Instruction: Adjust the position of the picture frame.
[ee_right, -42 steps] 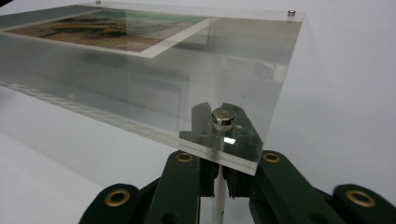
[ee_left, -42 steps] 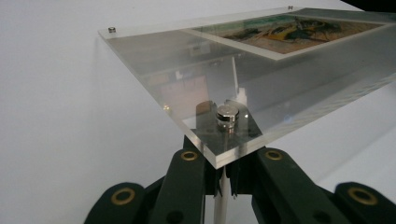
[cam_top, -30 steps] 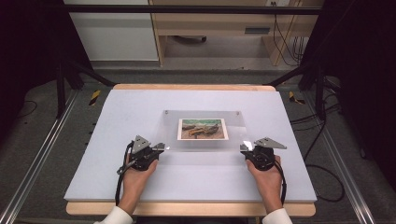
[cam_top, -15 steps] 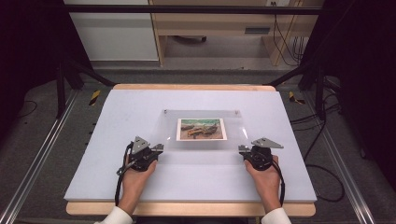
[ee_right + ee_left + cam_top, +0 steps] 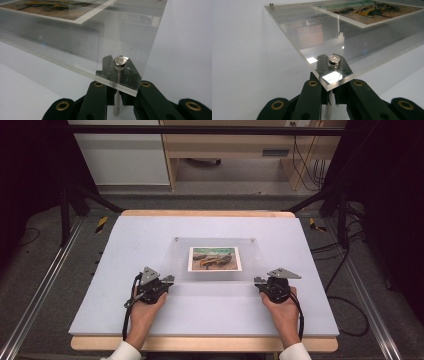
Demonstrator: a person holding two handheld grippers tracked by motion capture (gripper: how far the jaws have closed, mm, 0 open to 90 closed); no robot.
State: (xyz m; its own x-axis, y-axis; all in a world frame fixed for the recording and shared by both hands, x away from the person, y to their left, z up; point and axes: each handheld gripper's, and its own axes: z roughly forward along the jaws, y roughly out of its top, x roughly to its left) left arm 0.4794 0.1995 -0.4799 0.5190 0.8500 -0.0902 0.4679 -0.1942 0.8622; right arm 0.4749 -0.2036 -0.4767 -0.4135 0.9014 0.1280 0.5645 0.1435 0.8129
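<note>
The clear acrylic frame (image 5: pixel 215 260) is kept level: each near-corner post is clamped by the closed left gripper (image 5: pixel 329 96) and right gripper (image 5: pixel 117 96).

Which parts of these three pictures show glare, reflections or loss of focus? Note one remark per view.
High view: the clear acrylic panel is faint against the pale table, and the room's sides are dark. Left gripper view: bright glare patches and a reflection of the room on the panel; the print beyond is soft. Right gripper view: the silver cap is sharp, while the far print blurs.
</note>
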